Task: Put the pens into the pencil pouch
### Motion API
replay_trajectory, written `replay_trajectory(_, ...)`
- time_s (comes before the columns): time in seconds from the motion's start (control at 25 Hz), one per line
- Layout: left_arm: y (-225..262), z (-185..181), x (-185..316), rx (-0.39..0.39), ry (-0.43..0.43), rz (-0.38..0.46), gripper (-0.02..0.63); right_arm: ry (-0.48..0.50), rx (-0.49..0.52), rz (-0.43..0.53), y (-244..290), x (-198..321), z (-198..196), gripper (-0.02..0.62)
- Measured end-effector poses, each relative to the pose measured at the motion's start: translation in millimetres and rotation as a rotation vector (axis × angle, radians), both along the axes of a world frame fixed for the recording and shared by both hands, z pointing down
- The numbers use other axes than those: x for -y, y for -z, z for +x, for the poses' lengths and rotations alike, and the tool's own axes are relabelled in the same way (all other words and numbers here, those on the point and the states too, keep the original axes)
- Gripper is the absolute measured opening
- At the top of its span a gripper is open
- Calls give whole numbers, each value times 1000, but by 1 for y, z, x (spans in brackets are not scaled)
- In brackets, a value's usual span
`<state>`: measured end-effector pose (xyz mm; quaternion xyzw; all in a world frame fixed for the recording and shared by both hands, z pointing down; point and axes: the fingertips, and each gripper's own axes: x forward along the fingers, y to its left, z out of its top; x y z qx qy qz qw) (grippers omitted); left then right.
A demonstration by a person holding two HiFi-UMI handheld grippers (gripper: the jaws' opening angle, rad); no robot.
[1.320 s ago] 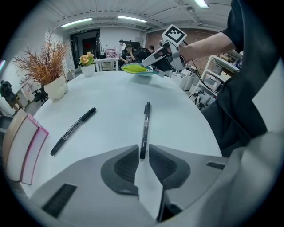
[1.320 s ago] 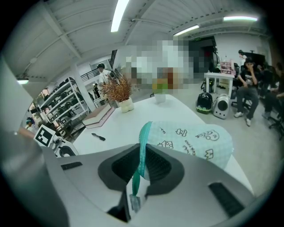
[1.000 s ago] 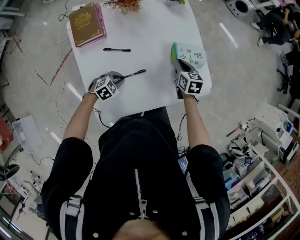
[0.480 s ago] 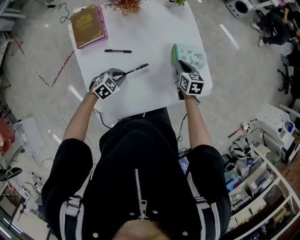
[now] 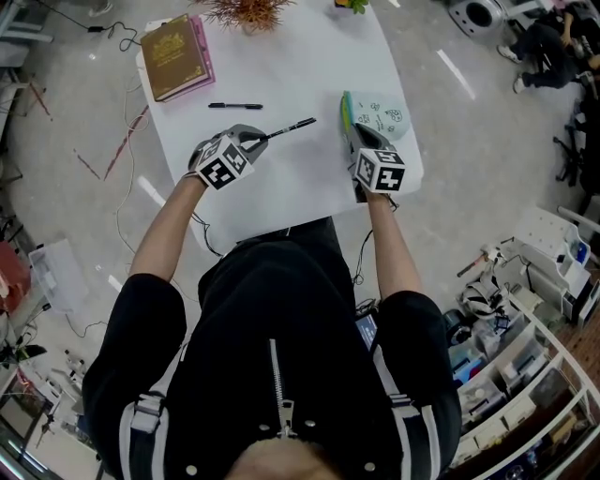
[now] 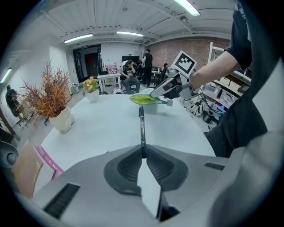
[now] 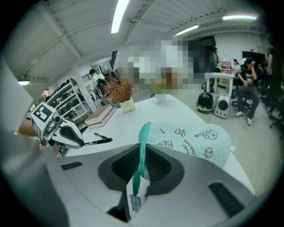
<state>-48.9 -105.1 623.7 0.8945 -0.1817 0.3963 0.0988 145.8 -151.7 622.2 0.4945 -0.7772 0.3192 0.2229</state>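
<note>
Pen (image 5: pixel 292 127) in left tool (image 5: pixel 258 139), lengthwise toward pouch (image 5: pixel 380 114)

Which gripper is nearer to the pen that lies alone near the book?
Left. The left gripper, shut on a second pen, is close to the lying pen, just below it in the head view. The right gripper, holding the pouch, is much farther, across the table.

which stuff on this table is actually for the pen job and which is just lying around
For the job: pen in the left gripper, second pen lying on the table, pencil pouch held at its edge by the right gripper.
Just lying about: brown book, dried plant.
</note>
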Motion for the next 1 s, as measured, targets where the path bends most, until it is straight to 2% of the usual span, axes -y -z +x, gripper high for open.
replay_trajectory(0.44, 9, 46, 28, 7, -64, -1, 48, 11, 18, 12, 6, -2, -4, 44)
replay_trajectory(1.0, -4, 101, 35, 20, -123, -34, 48, 68, 33, 2, 6, -17, -12, 44)
